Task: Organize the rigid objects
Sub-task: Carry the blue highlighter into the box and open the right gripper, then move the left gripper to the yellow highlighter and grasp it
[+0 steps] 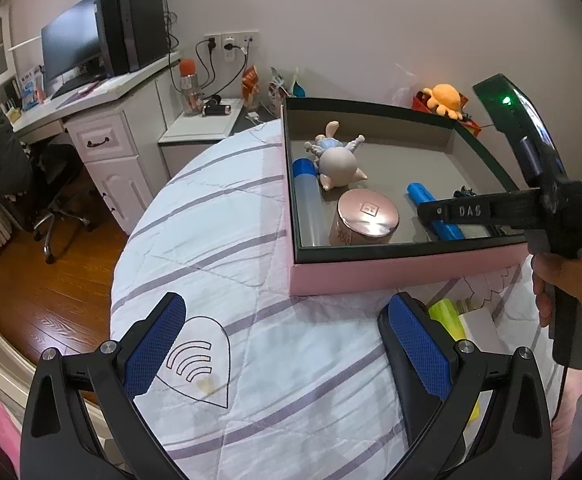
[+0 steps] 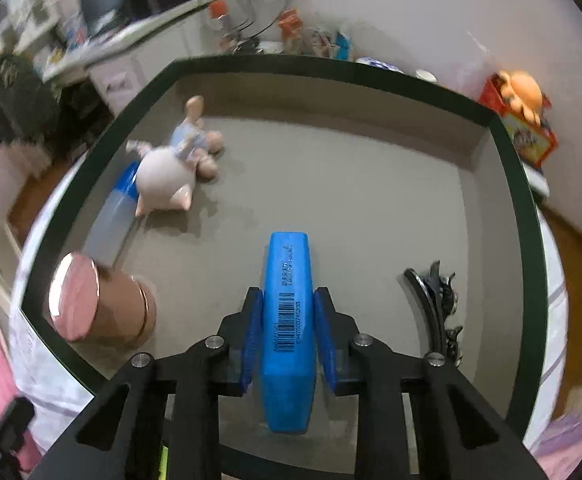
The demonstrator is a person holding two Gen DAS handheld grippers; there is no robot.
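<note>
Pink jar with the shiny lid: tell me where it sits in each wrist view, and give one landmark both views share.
Left wrist view: the pink jar stands upright in the box, near its front wall, centre of the picture, right of the clear tube.
Right wrist view: the pink jar is at lower left, in the box's near left corner.
Shared landmark: the doll lying beside the blue-capped clear tube.
</note>
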